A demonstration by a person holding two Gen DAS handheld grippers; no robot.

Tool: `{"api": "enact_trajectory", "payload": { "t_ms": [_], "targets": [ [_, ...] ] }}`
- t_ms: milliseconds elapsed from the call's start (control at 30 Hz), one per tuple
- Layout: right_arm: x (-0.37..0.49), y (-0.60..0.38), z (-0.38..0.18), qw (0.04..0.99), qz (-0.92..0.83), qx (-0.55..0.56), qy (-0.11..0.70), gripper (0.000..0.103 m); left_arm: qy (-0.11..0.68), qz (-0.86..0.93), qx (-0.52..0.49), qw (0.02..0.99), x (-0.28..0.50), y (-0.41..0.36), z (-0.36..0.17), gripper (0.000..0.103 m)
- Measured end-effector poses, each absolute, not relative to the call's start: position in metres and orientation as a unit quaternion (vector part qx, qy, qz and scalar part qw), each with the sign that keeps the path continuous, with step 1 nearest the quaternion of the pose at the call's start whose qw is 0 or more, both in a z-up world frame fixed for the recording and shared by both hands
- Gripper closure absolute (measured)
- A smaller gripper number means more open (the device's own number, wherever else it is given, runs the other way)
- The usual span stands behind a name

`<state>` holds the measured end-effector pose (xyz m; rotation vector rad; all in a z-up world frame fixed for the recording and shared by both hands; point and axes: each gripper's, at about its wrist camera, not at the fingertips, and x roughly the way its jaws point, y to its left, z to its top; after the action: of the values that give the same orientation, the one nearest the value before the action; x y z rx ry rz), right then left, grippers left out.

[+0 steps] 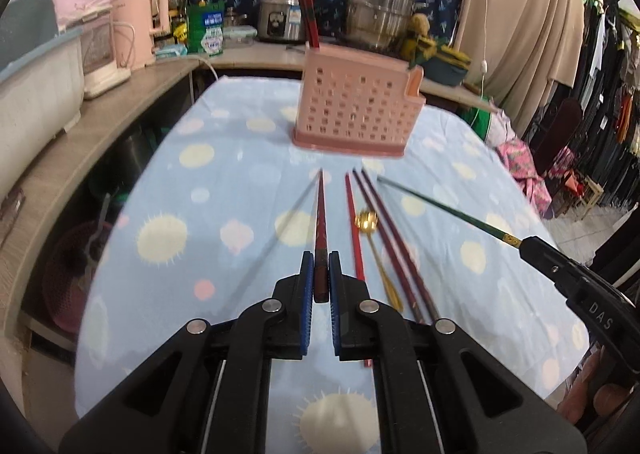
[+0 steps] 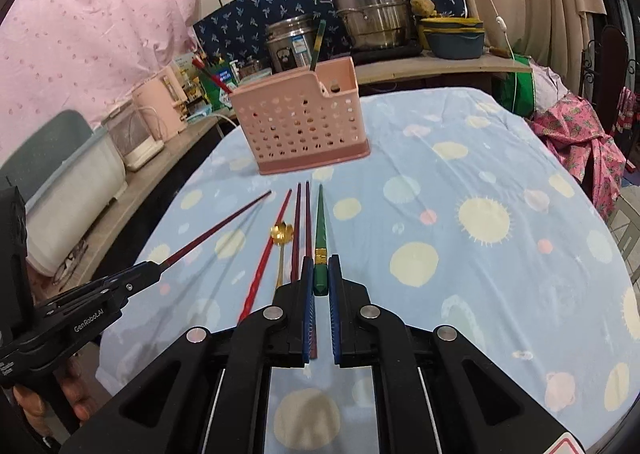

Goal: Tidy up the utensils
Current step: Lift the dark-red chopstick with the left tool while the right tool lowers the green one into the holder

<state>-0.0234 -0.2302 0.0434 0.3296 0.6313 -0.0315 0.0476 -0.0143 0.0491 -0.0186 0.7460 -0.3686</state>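
the left gripper [image 1: 321,278] pinches a dark red chopstick [image 1: 320,222] and the right gripper [image 2: 320,280] pinches a green chopstick [image 2: 321,230], both above the table [image 2: 500,158]. the pink holder [image 2: 302,126] has a few sticks. a red chopstick [image 2: 266,250], two purple chopsticks [image 2: 302,222] and a gold spoon [image 2: 281,238] still wait.

Pink curtain [image 2: 92,34], beige drapes [image 1: 520,34]

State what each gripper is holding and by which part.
The left gripper is shut on the dark red chopstick, clamping its thick end. The right gripper is shut on the green chopstick, also by its thick end.
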Motion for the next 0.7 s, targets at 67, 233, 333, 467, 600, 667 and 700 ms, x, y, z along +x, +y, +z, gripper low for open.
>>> {"api": "enact_trajectory", "payload": {
  "t_ms": [67, 233, 333, 467, 600, 667, 700],
  "targets": [
    [-0.019, -0.237, 0.059, 0.941, -0.014, 0.17, 0.292, 0.096, 0.347, -0.179, -0.013, 0.921, 0.053, -0.014, 0.064, 0.096],
    [-0.007, -0.253, 0.094, 0.951, -0.018, 0.178, 0.25, 0.096, 0.307, -0.182, -0.023, 0.934, 0.073, -0.015, 0.104, 0.096],
    [0.002, -0.26, 0.112, 0.957, -0.022, 0.178, 0.229, 0.096, 0.281, -0.183, -0.027, 0.942, 0.084, -0.017, 0.128, 0.096],
    [0.011, -0.265, 0.129, 0.962, -0.024, 0.177, 0.205, 0.096, 0.255, -0.183, -0.03, 0.949, 0.096, -0.019, 0.152, 0.096],
    [0.018, -0.269, 0.145, 0.965, -0.023, 0.183, 0.186, 0.096, 0.236, -0.186, -0.037, 0.953, 0.107, -0.023, 0.173, 0.096],
    [0.022, -0.272, 0.152, 0.966, -0.02, 0.189, 0.176, 0.096, 0.227, -0.188, -0.04, 0.955, 0.111, -0.026, 0.182, 0.096],
    [0.025, -0.273, 0.156, 0.966, -0.017, 0.193, 0.17, 0.096, 0.221, -0.19, -0.042, 0.956, 0.113, -0.027, 0.189, 0.096]
  ]
}}
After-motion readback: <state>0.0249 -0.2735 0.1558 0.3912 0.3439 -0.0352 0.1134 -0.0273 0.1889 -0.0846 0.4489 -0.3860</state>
